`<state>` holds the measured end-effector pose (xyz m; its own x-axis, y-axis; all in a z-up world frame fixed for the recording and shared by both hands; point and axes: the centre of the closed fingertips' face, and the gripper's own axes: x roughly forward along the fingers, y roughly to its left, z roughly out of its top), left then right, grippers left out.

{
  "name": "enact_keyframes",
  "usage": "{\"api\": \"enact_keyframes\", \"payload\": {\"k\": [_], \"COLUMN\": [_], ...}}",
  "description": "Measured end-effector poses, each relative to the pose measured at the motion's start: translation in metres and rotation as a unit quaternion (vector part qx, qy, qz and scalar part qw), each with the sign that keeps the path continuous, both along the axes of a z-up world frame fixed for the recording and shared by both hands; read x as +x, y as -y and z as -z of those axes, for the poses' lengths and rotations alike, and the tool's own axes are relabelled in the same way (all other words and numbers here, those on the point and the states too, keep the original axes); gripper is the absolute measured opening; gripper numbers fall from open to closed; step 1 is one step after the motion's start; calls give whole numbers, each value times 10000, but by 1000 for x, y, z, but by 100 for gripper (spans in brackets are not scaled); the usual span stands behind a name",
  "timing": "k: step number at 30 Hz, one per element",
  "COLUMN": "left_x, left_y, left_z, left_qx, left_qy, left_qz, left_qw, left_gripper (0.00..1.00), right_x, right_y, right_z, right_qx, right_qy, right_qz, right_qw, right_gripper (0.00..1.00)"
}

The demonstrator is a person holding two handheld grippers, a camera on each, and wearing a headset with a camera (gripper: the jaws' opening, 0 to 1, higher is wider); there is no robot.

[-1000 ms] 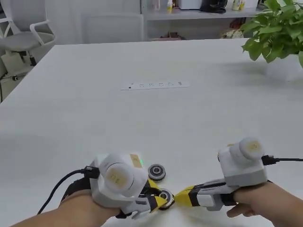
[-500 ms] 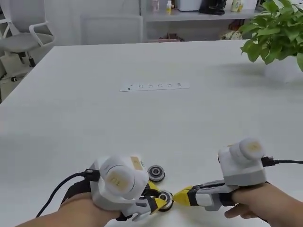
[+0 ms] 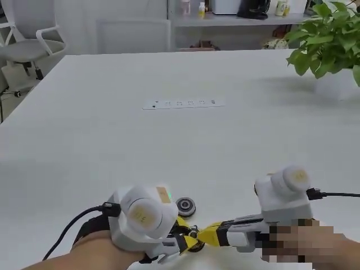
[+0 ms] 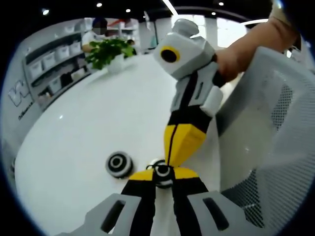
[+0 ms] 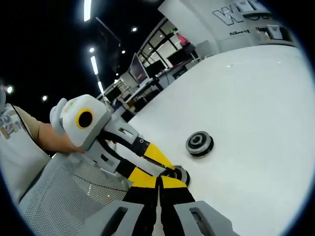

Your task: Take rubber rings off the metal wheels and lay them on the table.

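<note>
The right gripper [image 3: 202,235] has slid left across the tabletop [image 3: 180,146] toward the left gripper [image 3: 188,241]. A second ago a small gap lay between its yellow tips and the metal wheel [image 3: 193,231] clamped in the left gripper. That gap has gone, and the tips now touch the wheel's near side. From the head view they now cover much of the wheel. The hand behind the right gripper has come left with it.
</note>
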<state>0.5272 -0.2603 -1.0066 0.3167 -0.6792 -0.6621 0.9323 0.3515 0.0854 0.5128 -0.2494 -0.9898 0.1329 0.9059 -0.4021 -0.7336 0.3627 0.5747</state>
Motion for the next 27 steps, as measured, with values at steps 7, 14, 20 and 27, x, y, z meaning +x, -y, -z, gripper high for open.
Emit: {"api": "enact_keyframes", "payload": {"k": [7,14,20,27], "left_x": [0,0,-6,-11], "left_y": [0,0,-3,-14], "left_z": [0,-1,-13,-40], "left_qx": [-50,-6,-150,-509], "left_qy": [-15,50,-38,-86], "left_qz": [-5,134,194,61], "left_qw": [10000,9999,9997,9986], "left_gripper": [12,14,23,32], "right_x": [4,8,9,12], "right_y": [9,11,11,11], "right_z": [6,5,-1,-13], "right_qx": [-86,-131,-60,53], "right_qy": [185,258,259,301], "right_qz": [28,30,56,65], "right_qw": [9998,9996,9996,9995], "right_gripper": [0,0,0,0]}}
